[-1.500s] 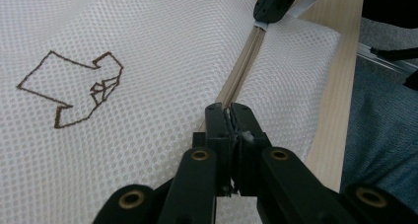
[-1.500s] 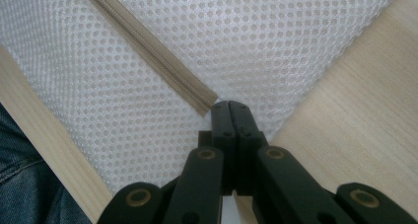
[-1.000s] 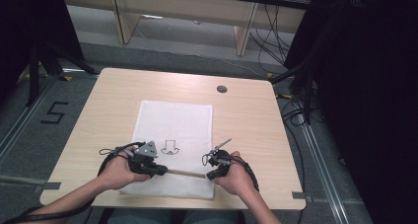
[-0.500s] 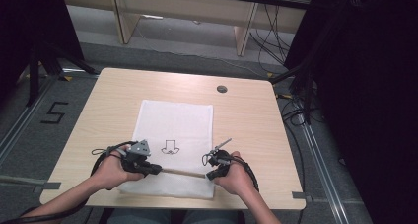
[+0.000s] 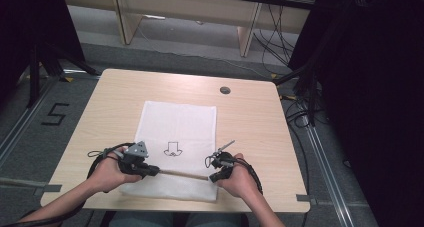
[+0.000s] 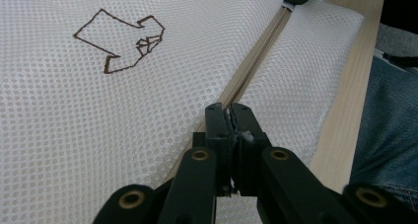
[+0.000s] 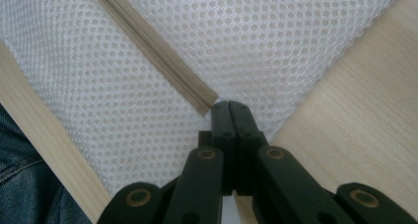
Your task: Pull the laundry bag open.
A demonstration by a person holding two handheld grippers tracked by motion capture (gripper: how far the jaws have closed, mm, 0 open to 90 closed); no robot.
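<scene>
Zipper [image 6: 256, 61] on the white mesh bag [image 5: 177, 132] runs between both claws, left claw [image 6: 231, 110] clamped on its pull, right claw [image 7: 229, 107] pinching its end.

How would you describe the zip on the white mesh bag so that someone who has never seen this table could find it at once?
Start at the wooden table, where a white mesh bag lies flat. Near the bag's edge closest to the person, a thin beige zip runs straight across between the left gripper and the right gripper. It is the bag's one tan stripe, unlike the brown outline drawing.
</scene>
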